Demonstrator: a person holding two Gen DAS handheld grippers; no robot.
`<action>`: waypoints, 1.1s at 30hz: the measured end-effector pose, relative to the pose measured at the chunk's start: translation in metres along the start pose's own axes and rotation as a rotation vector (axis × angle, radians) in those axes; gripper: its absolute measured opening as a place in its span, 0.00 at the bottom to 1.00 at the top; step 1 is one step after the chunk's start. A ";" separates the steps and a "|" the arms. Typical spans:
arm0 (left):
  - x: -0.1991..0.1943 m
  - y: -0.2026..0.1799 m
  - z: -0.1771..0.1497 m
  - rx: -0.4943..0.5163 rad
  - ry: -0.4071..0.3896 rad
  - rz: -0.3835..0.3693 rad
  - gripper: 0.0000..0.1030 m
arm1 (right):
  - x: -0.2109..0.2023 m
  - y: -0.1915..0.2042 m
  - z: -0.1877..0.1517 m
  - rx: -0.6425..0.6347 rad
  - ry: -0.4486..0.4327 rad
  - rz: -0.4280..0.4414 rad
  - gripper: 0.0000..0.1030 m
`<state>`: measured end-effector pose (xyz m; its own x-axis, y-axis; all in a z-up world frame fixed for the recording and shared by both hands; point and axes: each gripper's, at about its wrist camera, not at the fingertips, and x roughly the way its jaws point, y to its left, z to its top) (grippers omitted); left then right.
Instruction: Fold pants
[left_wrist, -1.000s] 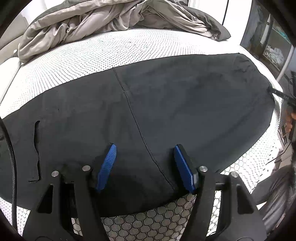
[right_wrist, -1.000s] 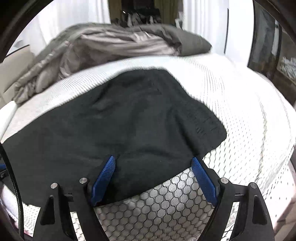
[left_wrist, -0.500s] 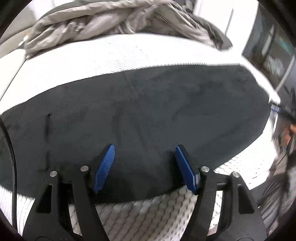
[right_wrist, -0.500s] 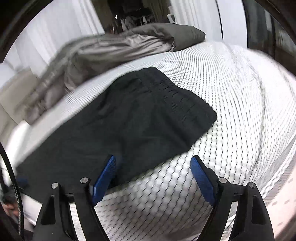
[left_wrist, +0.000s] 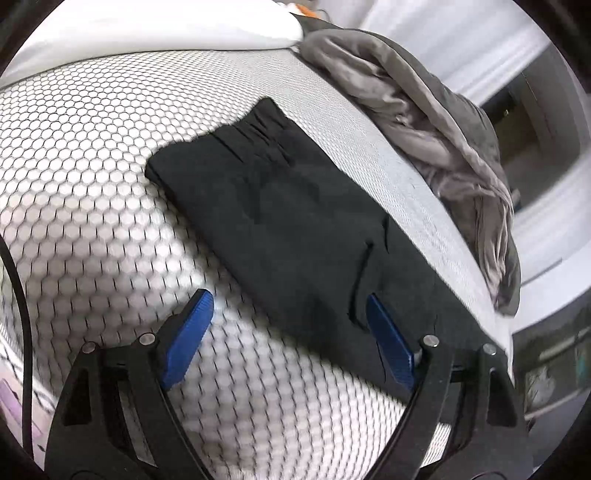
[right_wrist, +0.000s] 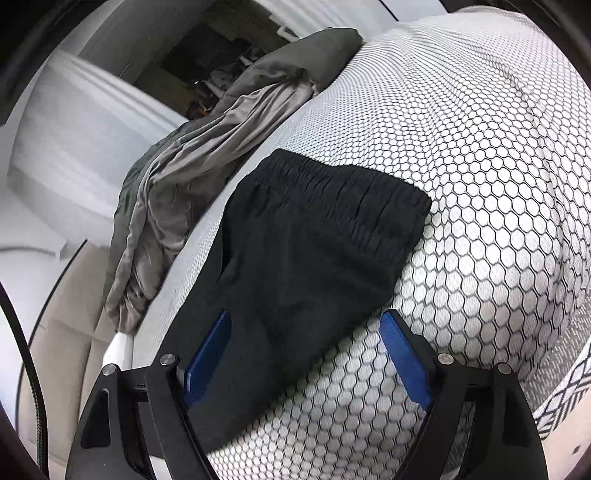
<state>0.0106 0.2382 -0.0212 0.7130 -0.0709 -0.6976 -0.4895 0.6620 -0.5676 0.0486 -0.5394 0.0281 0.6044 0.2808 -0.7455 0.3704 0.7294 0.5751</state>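
A home bedroom: a bed with a white honeycomb-patterned cover (left_wrist: 92, 206) fills the near scene, a rumpled grey duvet (left_wrist: 436, 122) lies at its far edge, white curtains (right_wrist: 74, 122) beyond.

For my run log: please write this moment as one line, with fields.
pants: flat on bed, waistband far | left gripper: jaws just opened wider, empty | right gripper: open, empty | blanket: bunched beyond

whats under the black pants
The black pants lie flat on the honeycomb-patterned bed cover, which shows all around them. Anything tucked between the folded layers is hidden.
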 end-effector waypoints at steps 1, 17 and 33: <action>0.002 0.000 0.004 -0.013 -0.010 0.004 0.80 | 0.001 0.000 0.003 0.012 -0.004 0.001 0.82; 0.049 -0.027 0.070 0.005 -0.065 0.140 0.06 | 0.042 0.002 0.030 0.117 -0.067 0.043 0.81; 0.032 0.013 0.066 -0.038 0.012 0.065 0.17 | 0.048 -0.034 0.040 0.377 -0.084 0.102 0.36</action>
<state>0.0601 0.2933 -0.0220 0.6733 -0.0382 -0.7384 -0.5530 0.6369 -0.5372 0.0934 -0.5762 -0.0140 0.7013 0.2762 -0.6572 0.5294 0.4157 0.7396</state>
